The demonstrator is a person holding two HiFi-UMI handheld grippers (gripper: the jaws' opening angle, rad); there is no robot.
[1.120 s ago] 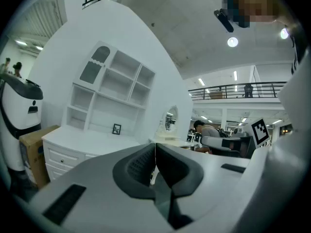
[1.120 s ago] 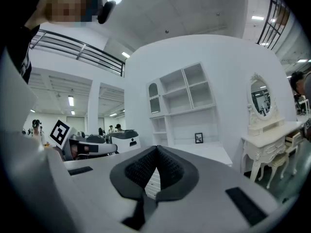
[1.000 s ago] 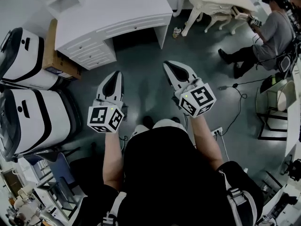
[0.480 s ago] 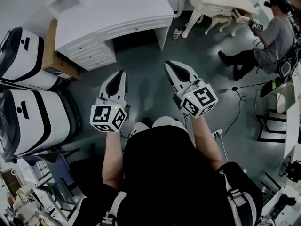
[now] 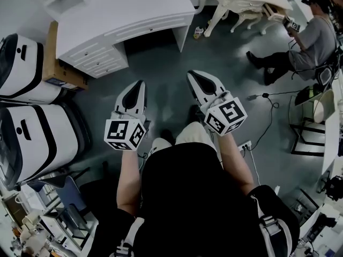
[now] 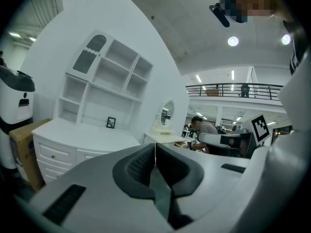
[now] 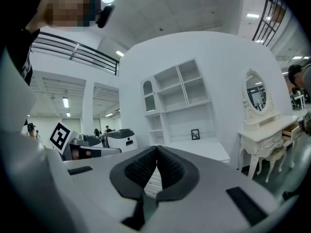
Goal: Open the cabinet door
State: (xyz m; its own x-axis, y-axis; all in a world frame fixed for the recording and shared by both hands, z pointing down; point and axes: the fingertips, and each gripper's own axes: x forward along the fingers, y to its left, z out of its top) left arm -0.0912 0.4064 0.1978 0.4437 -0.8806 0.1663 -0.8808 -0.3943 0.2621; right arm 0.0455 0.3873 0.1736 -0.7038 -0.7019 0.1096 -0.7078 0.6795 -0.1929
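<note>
A white desk [image 5: 123, 20] with drawers stands ahead across the grey floor, and its shelf hutch [image 6: 107, 86] rises behind the top. The hutch has a small arched door [image 6: 91, 57] at its upper left, which also shows in the right gripper view as the arched door [image 7: 147, 89]. My left gripper [image 5: 137, 85] and right gripper [image 5: 195, 77] are held side by side in the air. Both point at the desk from well short of it. In the left gripper view the left gripper [image 6: 155, 145] has its jaws together with nothing between them. The right gripper [image 7: 156, 148] is the same.
A cardboard box [image 5: 59, 63] leans at the desk's left end, beside two white-and-black machines [image 5: 27, 127]. A cream vanity table [image 5: 241, 1] with an oval mirror [image 7: 257, 93] stands to the right. A seated person [image 5: 305, 42] is beyond it. A cable and power strip [image 5: 244, 145] lie on the floor.
Both grippers have eased slightly forward and down, still shut. The view has shifted, so the desk sits higher in the head view, and a foot has stepped forward.
</note>
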